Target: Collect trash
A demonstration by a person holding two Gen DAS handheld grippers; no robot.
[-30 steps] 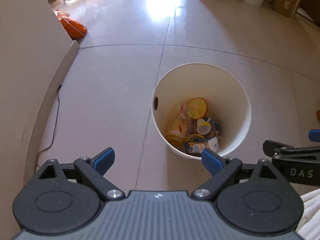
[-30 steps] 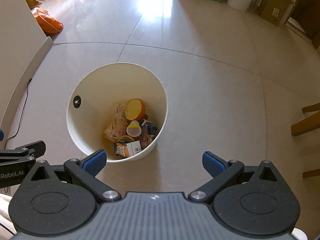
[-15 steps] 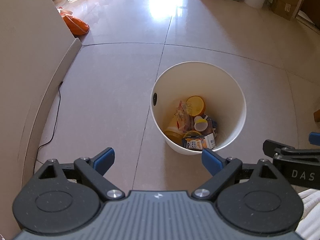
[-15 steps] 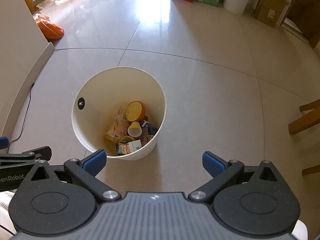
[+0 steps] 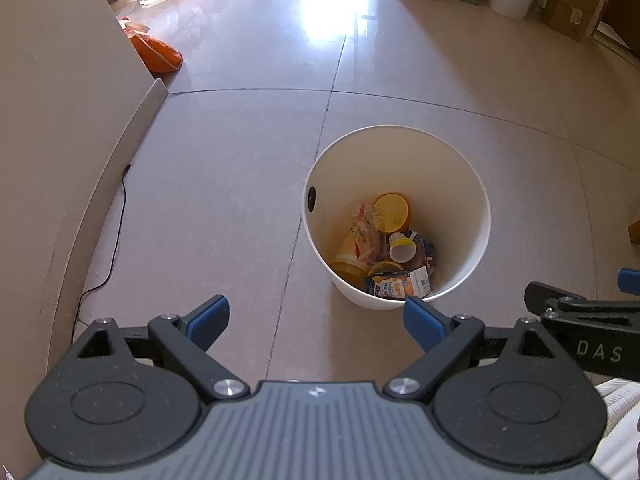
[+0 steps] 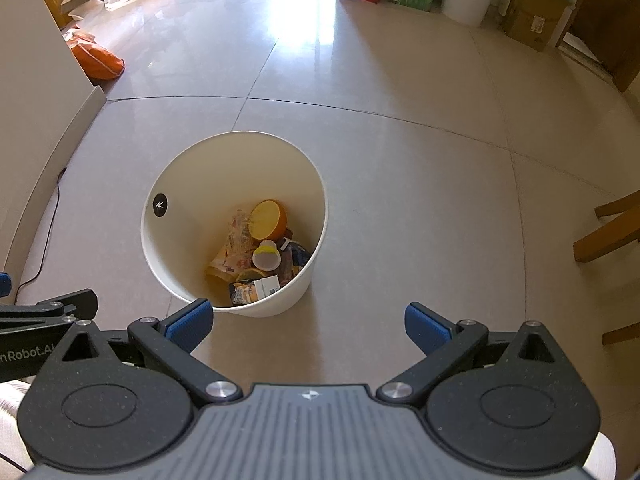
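The tiled floor (image 6: 400, 160) lies bare around the white bin (image 6: 280, 308), which stands out in the open, likely so it can be reached from any side. Inside it sits the collected trash (image 6: 256, 256): an orange bowl (image 6: 268, 220) uppermost, a crinkled wrapper (image 6: 234, 248), a small yellow-capped cup (image 6: 266, 258) and a little carton (image 6: 266, 286) against the near wall. The left hand-held gripper (image 5: 316, 320) and the right hand-held gripper (image 6: 306, 322) hang above and short of the bin, both with fingers spread wide and nothing between them, which suggests the load is already dropped in.
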